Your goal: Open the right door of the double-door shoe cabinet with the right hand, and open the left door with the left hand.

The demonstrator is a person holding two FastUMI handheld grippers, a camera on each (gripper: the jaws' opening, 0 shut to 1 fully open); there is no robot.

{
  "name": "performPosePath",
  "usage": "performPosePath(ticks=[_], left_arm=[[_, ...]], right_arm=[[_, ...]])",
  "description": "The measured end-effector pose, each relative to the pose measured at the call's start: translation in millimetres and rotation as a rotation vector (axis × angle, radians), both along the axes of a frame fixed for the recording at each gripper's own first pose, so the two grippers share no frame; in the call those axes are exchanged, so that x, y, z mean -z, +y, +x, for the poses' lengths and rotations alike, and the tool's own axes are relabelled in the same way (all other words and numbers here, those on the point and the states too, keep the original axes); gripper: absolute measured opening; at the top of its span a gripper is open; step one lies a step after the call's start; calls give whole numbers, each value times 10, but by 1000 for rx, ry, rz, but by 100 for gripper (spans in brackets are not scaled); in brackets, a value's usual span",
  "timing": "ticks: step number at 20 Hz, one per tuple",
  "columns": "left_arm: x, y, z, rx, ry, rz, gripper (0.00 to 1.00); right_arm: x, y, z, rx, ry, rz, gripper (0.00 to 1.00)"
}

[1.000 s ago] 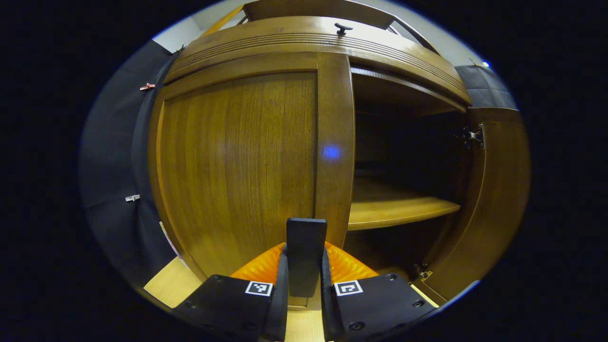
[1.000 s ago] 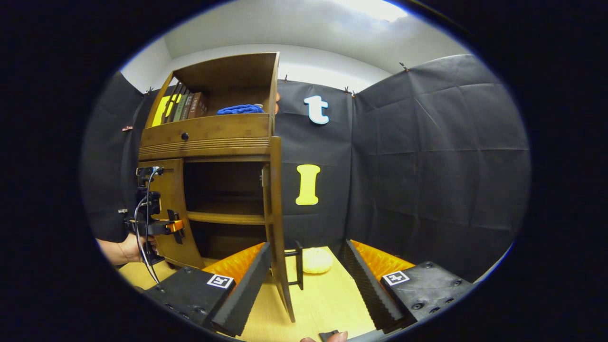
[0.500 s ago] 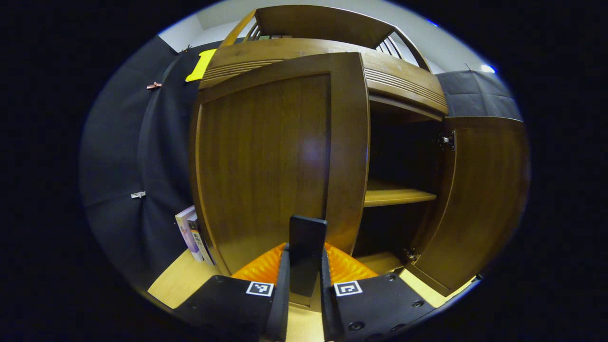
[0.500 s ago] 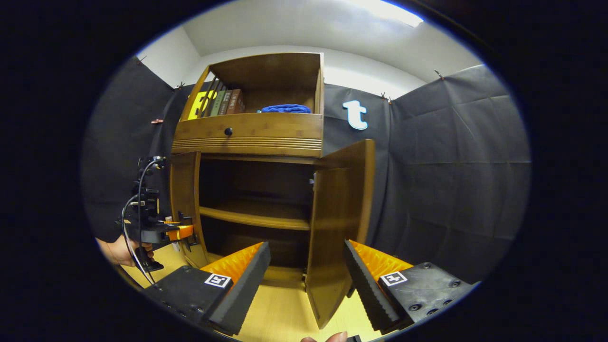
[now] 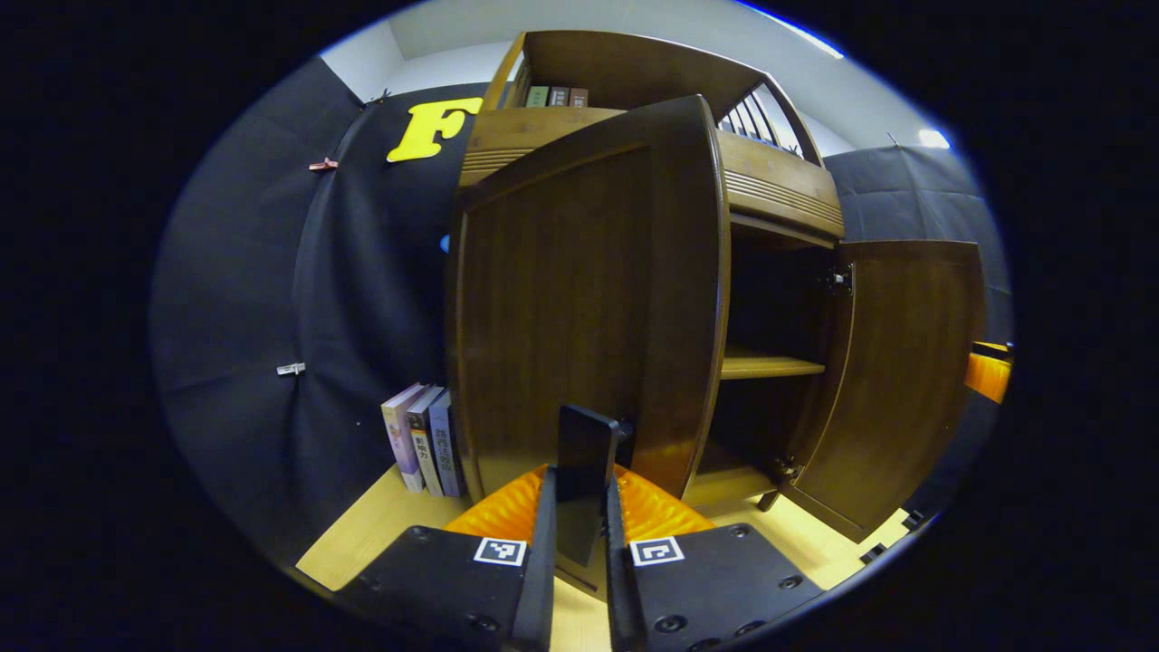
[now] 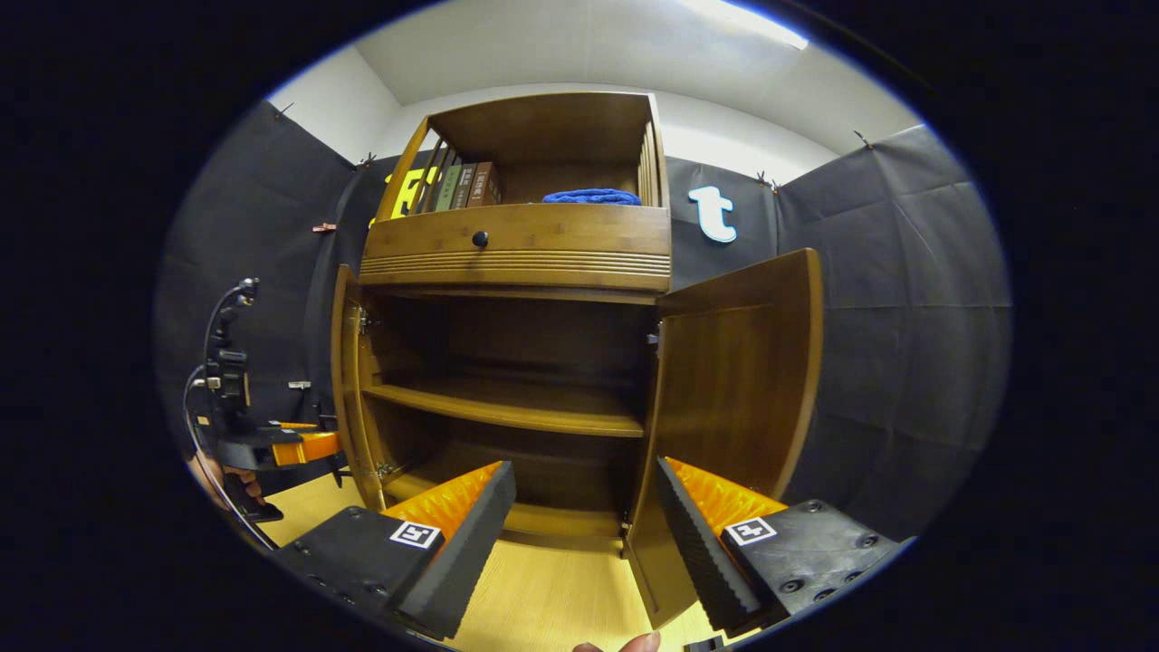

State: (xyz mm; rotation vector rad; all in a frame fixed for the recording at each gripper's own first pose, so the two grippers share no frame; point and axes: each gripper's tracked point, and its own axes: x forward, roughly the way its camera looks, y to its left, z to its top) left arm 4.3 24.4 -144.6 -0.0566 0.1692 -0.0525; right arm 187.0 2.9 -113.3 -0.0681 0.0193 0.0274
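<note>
Left gripper (image 5: 579, 507) is clamped on the handle (image 5: 587, 444) of the half-open left door (image 5: 579, 299). Right gripper (image 6: 584, 525) gapes empty, right door (image 6: 738, 389) swung wide just ahead.

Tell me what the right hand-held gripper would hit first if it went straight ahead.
Likely the open brown wooden shoe cabinet: the right hand-held gripper, open, points into the lower compartment under the wooden shelf, between both swung-out doors. Probably the bottom panel or back wall; depth is unclear.

Brown wooden shoe cabinet (image 6: 516, 254), blue cloth (image 6: 590, 196), orange-and-black fingers (image 6: 462, 534).
</note>
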Motion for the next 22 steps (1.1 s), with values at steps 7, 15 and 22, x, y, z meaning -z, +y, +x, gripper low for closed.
performPosePath(ticks=[7,15,22], left_arm=[[-10,642,-302,-27,-22,-23,22],[-10,1143,-407,-25,-29,-63,13],[-147,1367,-453,-4,-79,-9,9]], right_arm=[[-12,139,48,-52,-19,-12,98],[1,262,55,-101,-13,-29,98],[45,338,73,-109,13,4,98]])
